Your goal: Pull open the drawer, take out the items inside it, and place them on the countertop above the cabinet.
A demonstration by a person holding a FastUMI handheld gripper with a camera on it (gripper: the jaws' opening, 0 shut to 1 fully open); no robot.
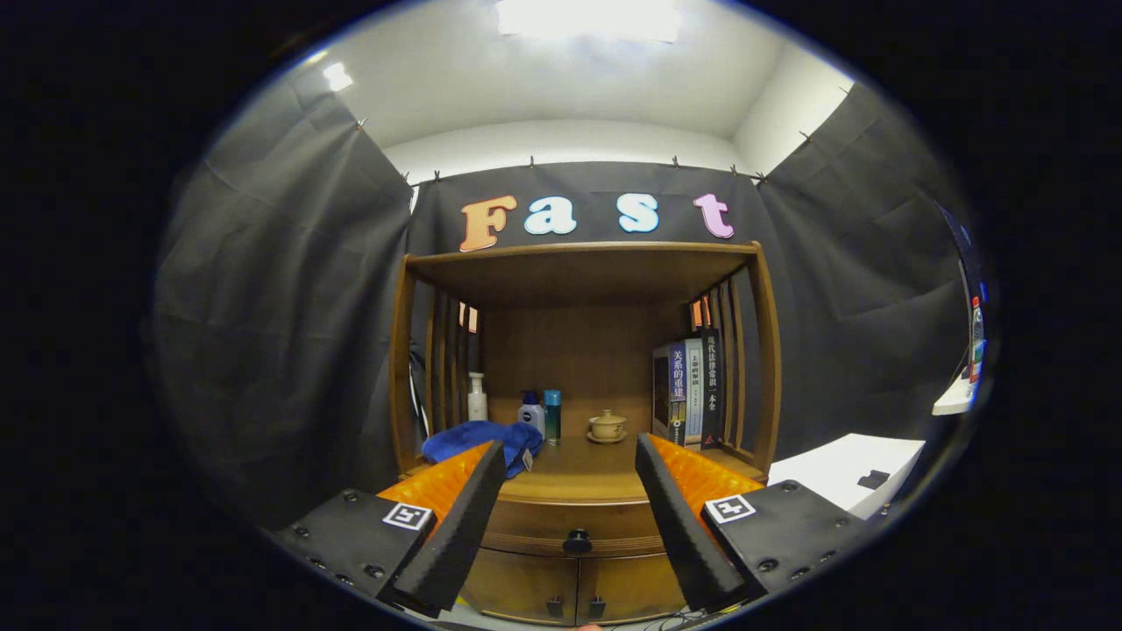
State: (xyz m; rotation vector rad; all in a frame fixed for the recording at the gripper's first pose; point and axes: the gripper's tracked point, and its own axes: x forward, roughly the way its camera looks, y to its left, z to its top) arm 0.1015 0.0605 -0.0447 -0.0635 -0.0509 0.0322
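Note:
A wooden cabinet stands ahead of me against the booth wall. Its drawer sits shut under the countertop, with a dark round knob at its middle. My gripper is open, held a little back from the cabinet, with nothing between its fingers. The knob shows in the gap between the fingers, below the tips. A blue cloth lies on the left of the countertop, just beyond the left fingertip.
On the countertop stand a white pump bottle, a white-and-blue bottle, a teal can, a small lidded teacup and several upright books. Two small doors sit below the drawer. A white table lies to the right.

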